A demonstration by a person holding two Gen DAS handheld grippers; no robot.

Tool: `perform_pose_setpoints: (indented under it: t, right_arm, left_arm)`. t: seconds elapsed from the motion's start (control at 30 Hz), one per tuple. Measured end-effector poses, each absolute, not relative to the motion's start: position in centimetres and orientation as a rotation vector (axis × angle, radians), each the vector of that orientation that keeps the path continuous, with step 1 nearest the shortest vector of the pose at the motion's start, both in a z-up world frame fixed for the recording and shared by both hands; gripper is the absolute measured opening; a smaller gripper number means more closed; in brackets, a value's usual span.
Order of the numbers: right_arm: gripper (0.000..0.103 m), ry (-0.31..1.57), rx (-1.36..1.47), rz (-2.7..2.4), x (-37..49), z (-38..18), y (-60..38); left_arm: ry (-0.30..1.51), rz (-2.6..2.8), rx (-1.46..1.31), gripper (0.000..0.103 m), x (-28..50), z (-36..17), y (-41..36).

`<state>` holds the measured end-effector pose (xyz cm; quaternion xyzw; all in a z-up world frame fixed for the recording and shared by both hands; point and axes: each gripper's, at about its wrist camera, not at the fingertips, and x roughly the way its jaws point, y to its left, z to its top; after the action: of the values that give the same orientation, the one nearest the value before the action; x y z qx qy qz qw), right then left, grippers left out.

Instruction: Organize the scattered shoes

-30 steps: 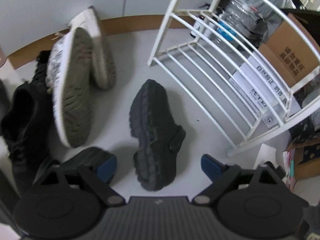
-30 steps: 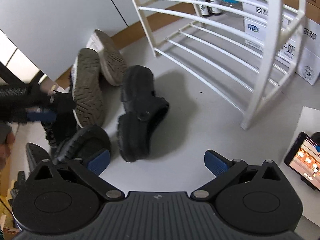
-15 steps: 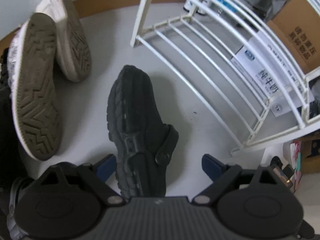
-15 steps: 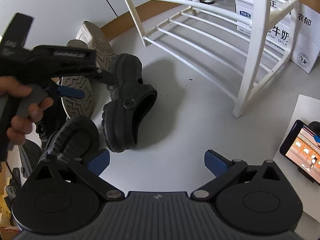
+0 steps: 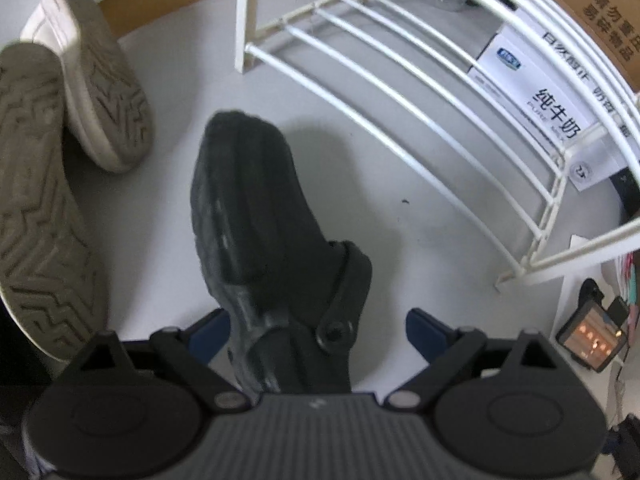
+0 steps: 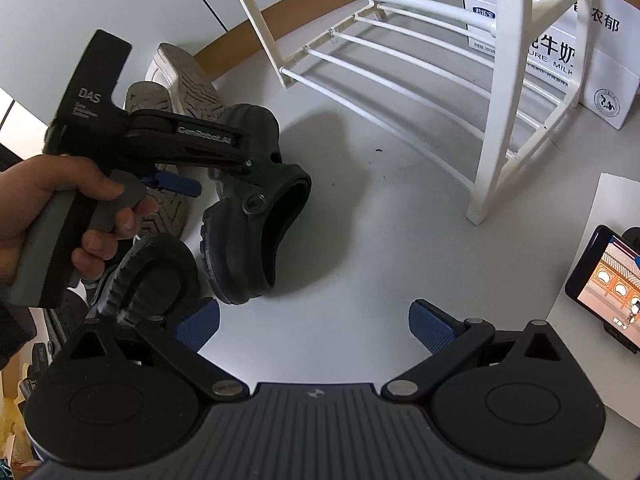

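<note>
Left gripper spread wide, straddling the heel end of the black clog — blue pads either side, whether touching cannot be told. Clog on its side on the grey floor, just in front of the white rack. Two pale sneakers sole-up to the left. Right gripper released, empty, hovering above bare floor.

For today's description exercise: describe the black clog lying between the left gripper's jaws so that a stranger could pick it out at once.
Start at the white shoe rack on the grey floor. Just in front of it a black clog lies on its side, heel end between the open jaws of the left gripper. Unlike the two pale-soled sneakers beside it, it is all black, with a riveted heel strap.
</note>
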<state>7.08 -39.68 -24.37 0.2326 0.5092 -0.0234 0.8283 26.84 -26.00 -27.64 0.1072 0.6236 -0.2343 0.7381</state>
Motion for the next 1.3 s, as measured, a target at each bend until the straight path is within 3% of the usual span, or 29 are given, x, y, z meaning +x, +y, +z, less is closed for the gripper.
perform_pose_setpoints:
  t: [0.37, 0.8, 1.3]
  right_arm:
    - [0.103, 1.108, 0.498, -0.073, 7.0, -25.3, -40.2]
    - [0.103, 1.165, 0.512, -0.159, 5.1, -28.2, -42.3]
    - [0.103, 1.190, 0.495, -0.133, 5.2, -28.8, -41.6]
  left_arm:
    - [1.348, -0.501, 0.350, 0.092, 26.4, -29.9, -26.8]
    - [1.308, -0.470, 0.364, 0.073, 25.3, -29.0, -26.0]
    - [1.270, -0.470, 0.461, 0.072, 24.1, -29.3, -27.7]
